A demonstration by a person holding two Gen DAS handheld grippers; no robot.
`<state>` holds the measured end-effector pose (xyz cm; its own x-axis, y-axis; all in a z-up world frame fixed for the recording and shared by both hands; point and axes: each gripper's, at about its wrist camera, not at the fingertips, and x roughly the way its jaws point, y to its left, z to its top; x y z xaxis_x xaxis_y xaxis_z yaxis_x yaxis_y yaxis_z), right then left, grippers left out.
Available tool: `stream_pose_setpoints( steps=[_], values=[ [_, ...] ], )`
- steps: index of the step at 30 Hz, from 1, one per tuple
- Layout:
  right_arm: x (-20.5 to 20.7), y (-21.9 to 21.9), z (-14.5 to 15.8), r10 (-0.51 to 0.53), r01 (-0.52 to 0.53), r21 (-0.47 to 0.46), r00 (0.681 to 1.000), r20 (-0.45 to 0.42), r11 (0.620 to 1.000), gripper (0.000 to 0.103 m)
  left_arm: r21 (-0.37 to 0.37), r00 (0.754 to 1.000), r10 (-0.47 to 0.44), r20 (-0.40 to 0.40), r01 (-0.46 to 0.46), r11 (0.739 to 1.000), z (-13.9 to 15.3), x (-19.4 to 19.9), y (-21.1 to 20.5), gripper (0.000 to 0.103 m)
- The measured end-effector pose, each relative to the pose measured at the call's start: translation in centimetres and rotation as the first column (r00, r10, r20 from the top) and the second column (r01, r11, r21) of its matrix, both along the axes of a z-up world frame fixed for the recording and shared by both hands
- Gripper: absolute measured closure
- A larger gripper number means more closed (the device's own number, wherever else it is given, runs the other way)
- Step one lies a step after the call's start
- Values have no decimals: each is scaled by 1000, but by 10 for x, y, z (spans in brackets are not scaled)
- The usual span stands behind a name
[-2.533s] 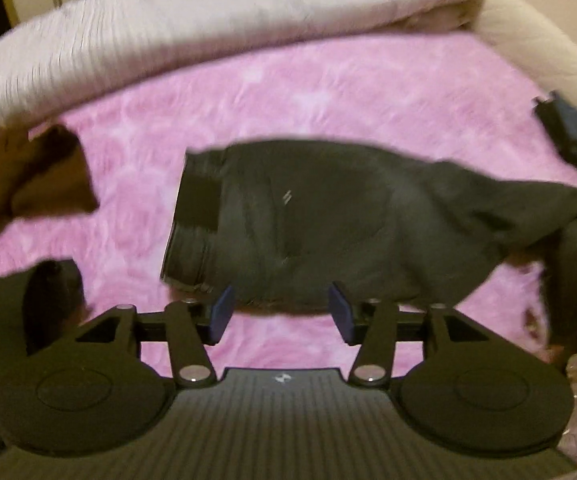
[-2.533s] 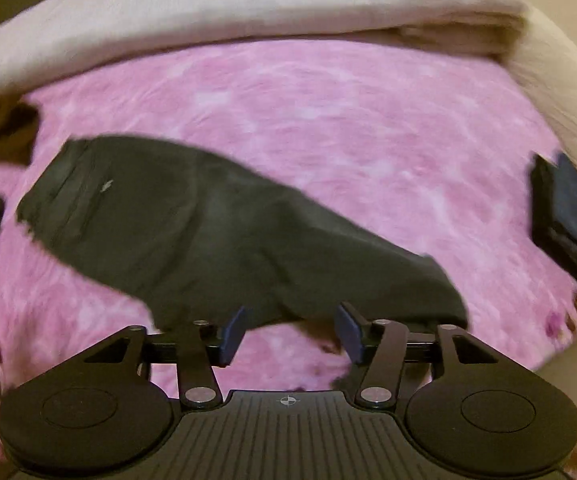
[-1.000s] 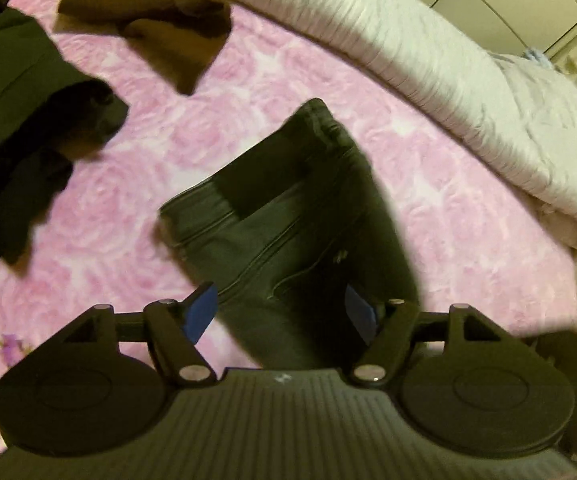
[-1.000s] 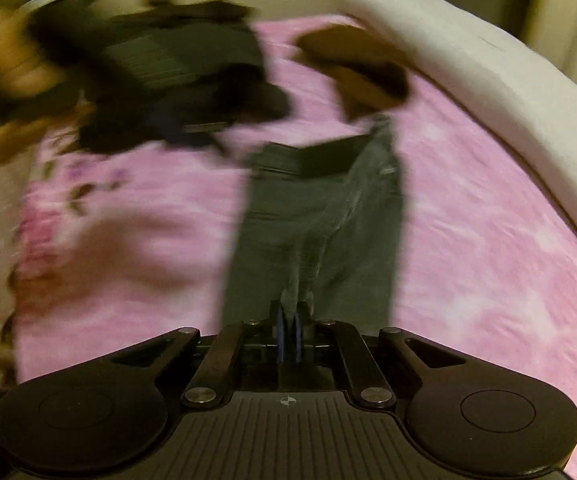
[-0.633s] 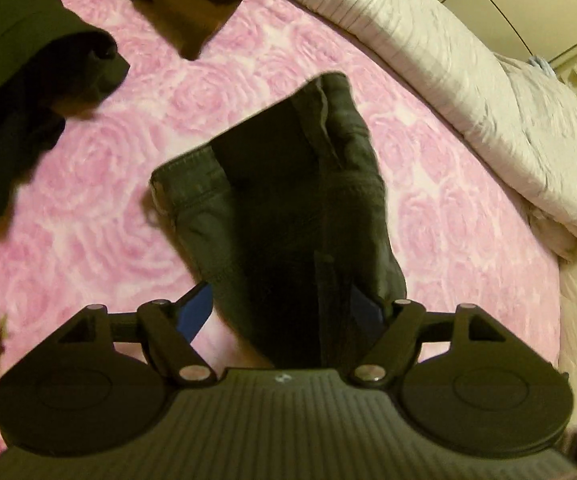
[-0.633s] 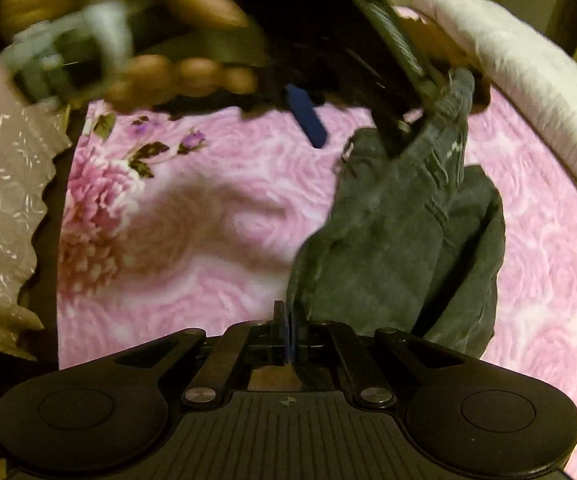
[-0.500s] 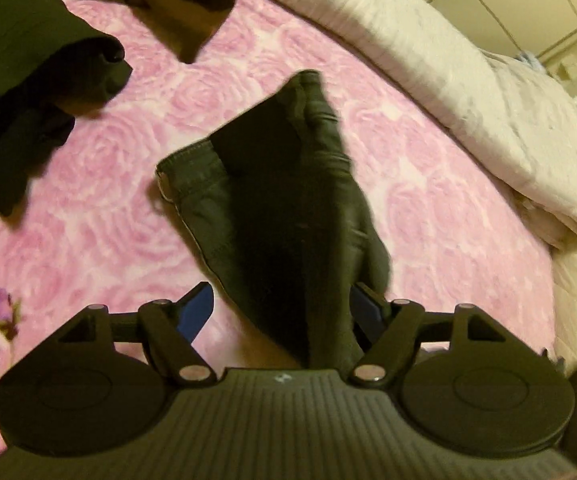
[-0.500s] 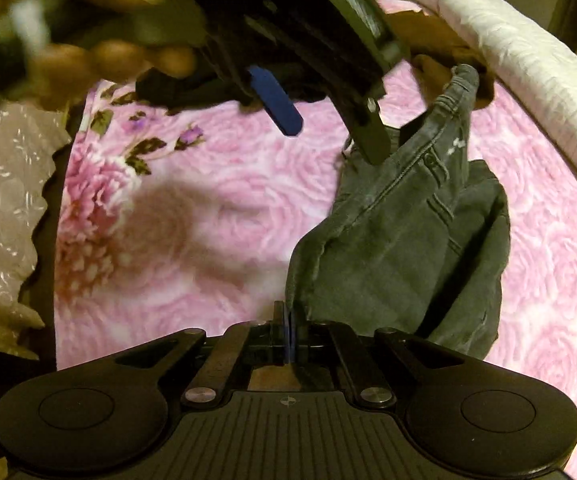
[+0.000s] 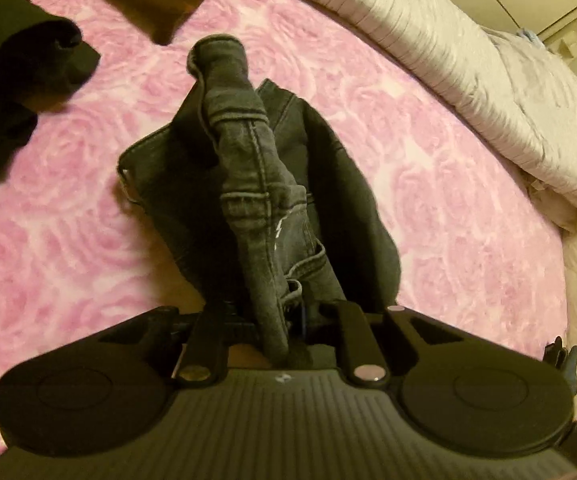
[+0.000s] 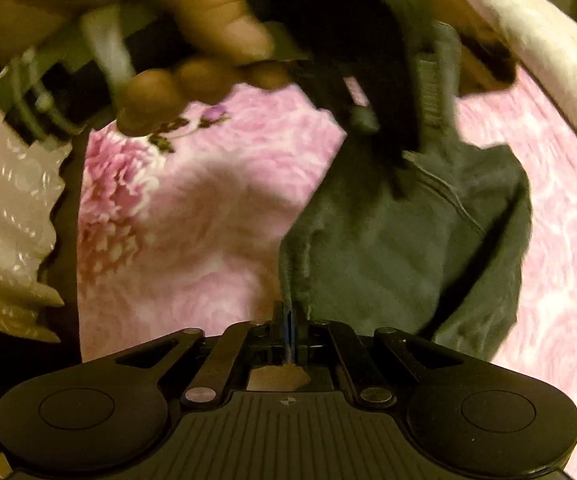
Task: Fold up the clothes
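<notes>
- Right now both grippers pinch the dark jeans (image 9: 264,184) and hold part of them up above the pink blanket (image 9: 428,168)
- The left gripper (image 9: 284,320) has its fingers pressed together on a bunched strip of the jeans near a belt loop
- The right gripper (image 10: 289,320) has its fingers pressed tight on a thin edge of the jeans (image 10: 408,248)
- The thin edge could slip out of the right gripper if the two hands pull too far apart, and then the fold would fall open
- The jeans hang in a lump, so the fold could come out crooked if they are put down like this
- Only the left view shows the other dark clothes (image 9: 16,60) and the white quilt (image 9: 468,60) by the blanket
- Only the right view shows the person's hand (image 10: 160,32) on the other tool, but it is blurry
</notes>
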<state>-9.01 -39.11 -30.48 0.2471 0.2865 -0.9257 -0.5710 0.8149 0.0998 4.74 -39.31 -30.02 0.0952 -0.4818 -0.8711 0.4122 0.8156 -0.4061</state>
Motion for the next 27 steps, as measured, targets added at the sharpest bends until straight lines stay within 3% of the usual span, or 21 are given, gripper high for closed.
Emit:
stream_pose_setpoints(
  steps=[2, 6, 12, 17, 19, 23, 24, 25, 26, 27],
  values=[
    [5, -9, 3, -40, 39, -3, 998, -45, 999, 90, 8, 1000, 13, -7, -13, 1000, 0, -3, 10, 92],
    [15, -37, 17, -101, 100, -21, 993, -67, 995, 54, 30, 999, 39, -24, -38, 999, -3, -12, 31, 92],
    [55, -74, 15, -176, 178, -80, 984, 37, 981, 51, 35, 997, 66, -39, -64, 997, -11, -25, 53, 92],
    [122, -93, -17, -263, 270, -57, 959, 106, 961, 40, 6, 997, 79, -28, -78, 997, -17, -30, 63, 92],
    [147, -97, -32, -292, 296, -31, 952, 91, 955, 38, -5, 997, 78, -22, -78, 997, -18, -32, 66, 92],
    [184, -94, -65, -322, 322, 7, 946, -23, 947, 38, -25, 997, 72, -2, -72, 997, -17, -35, 69, 92],
    [188, -95, -69, -331, 331, -2, 943, -33, 944, 47, -30, 997, 72, 2, -72, 997, -16, -35, 70, 92],
    [189, -96, -70, -349, 349, -8, 936, -39, 937, 77, -32, 997, 71, 7, -71, 997, -14, -35, 72, 93],
    [190, -98, -70, -367, 367, -14, 929, -44, 930, 94, -33, 997, 69, 14, -69, 997, -11, -35, 73, 93],
    [188, -100, -67, -384, 384, -10, 922, -41, 923, 95, -37, 997, 67, 26, -66, 997, -7, -35, 76, 93]
  ],
)
